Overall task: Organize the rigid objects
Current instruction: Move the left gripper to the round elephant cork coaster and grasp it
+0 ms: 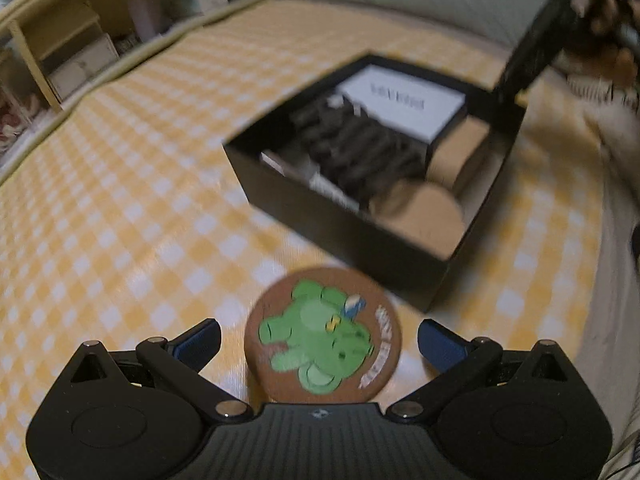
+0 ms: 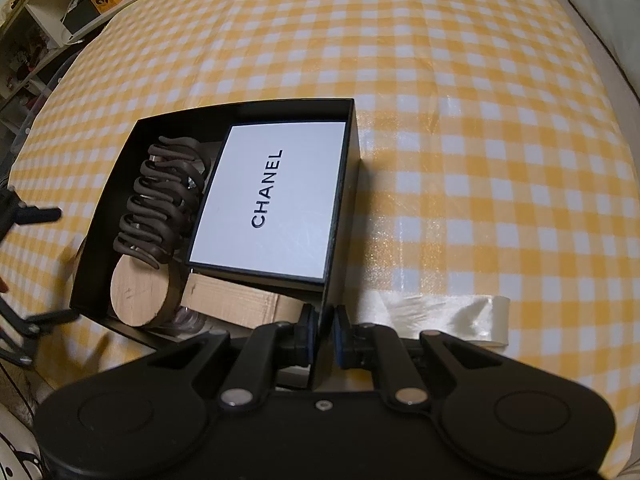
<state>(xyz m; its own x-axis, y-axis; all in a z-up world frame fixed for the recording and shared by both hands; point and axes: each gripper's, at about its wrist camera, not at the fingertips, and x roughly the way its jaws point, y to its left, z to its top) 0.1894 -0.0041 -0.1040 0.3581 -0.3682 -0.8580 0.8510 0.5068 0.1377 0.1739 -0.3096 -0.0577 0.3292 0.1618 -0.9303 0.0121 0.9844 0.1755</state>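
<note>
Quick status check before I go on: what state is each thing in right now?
Left gripper: open, round frog coaster between its fingers, not gripped.
Right gripper: shut on the black box wall.
Black box: open, lidless, on the checked cloth.
White Chanel box: closed, inside the black box.
Brown hair claw: inside, beside it.
Wooden disc: inside, near corner.

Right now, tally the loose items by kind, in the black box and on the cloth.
White lidded box: 1
Brown hair claw: 1
Plain wooden disc: 1
Dinosaur-print round coaster, on the cloth: 1
Total: 4
</note>
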